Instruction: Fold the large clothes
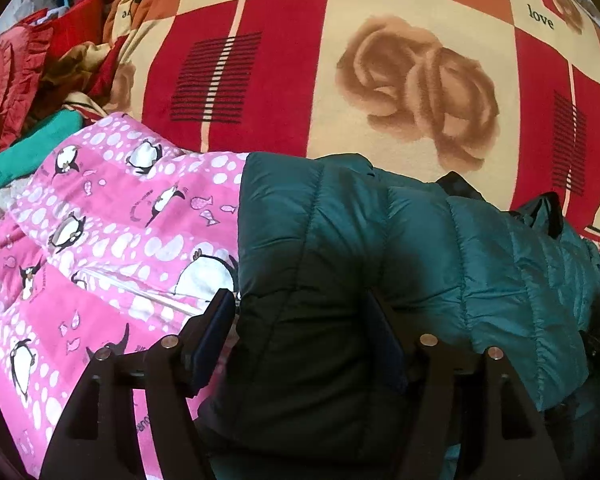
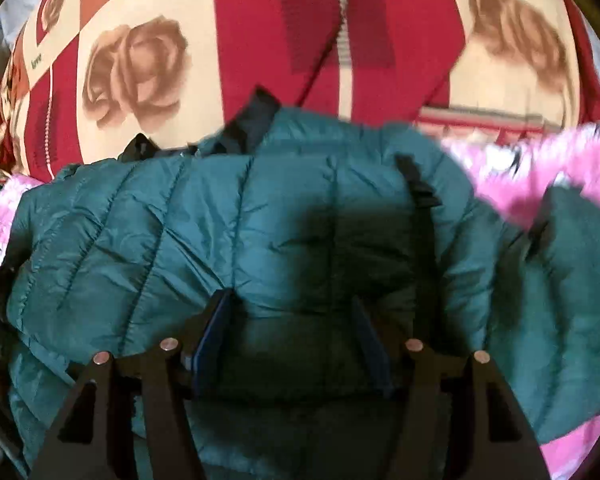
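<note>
The teal puffer jacket (image 1: 420, 248) ran off the bottom edge in both views, its hem unseen. It hid much of the pink penguin quilt (image 1: 112, 248), which was smeared with blur at the right wrist view's right side. The heap of red cushions (image 1: 16, 80) was cut by the frame.

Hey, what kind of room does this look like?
Probably a bedroom: a fleece blanket printed with roses and "love" covers what seems a bed, a pink penguin-print quilt lies on it, and red ruffled cushions are heaped beside it.
</note>
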Demonstrator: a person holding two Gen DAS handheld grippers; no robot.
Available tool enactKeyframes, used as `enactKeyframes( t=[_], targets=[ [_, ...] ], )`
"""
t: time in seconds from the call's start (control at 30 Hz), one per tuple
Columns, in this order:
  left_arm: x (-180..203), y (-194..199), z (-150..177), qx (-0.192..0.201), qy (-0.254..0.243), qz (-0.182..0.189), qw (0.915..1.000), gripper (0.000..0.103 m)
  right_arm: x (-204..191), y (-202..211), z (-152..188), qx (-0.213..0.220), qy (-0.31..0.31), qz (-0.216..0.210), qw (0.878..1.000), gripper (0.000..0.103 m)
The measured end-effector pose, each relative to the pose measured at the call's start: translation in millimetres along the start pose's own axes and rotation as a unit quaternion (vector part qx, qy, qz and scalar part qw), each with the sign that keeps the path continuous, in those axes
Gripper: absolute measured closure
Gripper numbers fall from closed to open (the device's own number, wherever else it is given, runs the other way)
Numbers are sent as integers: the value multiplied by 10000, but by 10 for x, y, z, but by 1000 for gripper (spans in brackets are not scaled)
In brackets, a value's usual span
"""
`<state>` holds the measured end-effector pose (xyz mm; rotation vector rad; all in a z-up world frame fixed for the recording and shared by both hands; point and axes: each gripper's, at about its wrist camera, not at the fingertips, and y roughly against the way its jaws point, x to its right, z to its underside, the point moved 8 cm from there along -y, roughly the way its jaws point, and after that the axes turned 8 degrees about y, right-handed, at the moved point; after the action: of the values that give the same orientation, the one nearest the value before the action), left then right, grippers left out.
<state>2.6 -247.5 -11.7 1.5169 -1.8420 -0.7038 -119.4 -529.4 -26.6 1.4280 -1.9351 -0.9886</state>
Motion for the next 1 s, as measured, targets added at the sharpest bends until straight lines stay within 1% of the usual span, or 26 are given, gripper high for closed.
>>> enactKeyframes(
  t=[0.07,0.17,0.2,0.27,0.33,0.4,0.47,0.53,0.57,0.7,0.77,0.9,1.0],
  targets=[
    [-6,-4,1,6,7,-26,10000,57,-13,16,0,-44,2,18,10000,38],
    [-34,-9,15,-9,151,-77,9999,52,-2,127,-13,-50,-67,77,9999,38],
    [-47,-13,21,-20,219,-89,9997,50,-11,195,-33,20,-76,115,9999,38],
    [-67,-16,33,-43,311,-74,9995,49,-44,346,-91,313,-79,72,9995,37],
    [-68,-15,33,-29,298,-100,9995,49,-117,419,-154,500,-78,-31,9987,32],
    [-62,-10,33,1,250,-150,9996,49,-203,396,-200,533,-26,-149,9985,29],
    [-49,-10,36,27,186,-211,9996,49,-263,293,-218,436,65,-163,9989,28],
    [-38,-6,38,55,137,-243,9996,49,-288,91,-159,140,113,-75,9998,27],
    [-35,-3,38,69,123,-249,9996,49,-283,11,-114,33,81,-57,9999,24],
    [-18,39,40,133,35,-325,9994,49,-288,-5,-67,5,13,-54,10000,22],
    [6,126,46,149,-37,-246,9996,50,-271,90,-55,6,-30,-58,10000,22],
    [83,382,93,296,-208,-63,9993,53,-221,391,-4,229,-34,-93,9997,22],
    [158,552,153,290,-293,77,9991,53,-174,569,48,345,-124,-163,9992,22]
  ],
)
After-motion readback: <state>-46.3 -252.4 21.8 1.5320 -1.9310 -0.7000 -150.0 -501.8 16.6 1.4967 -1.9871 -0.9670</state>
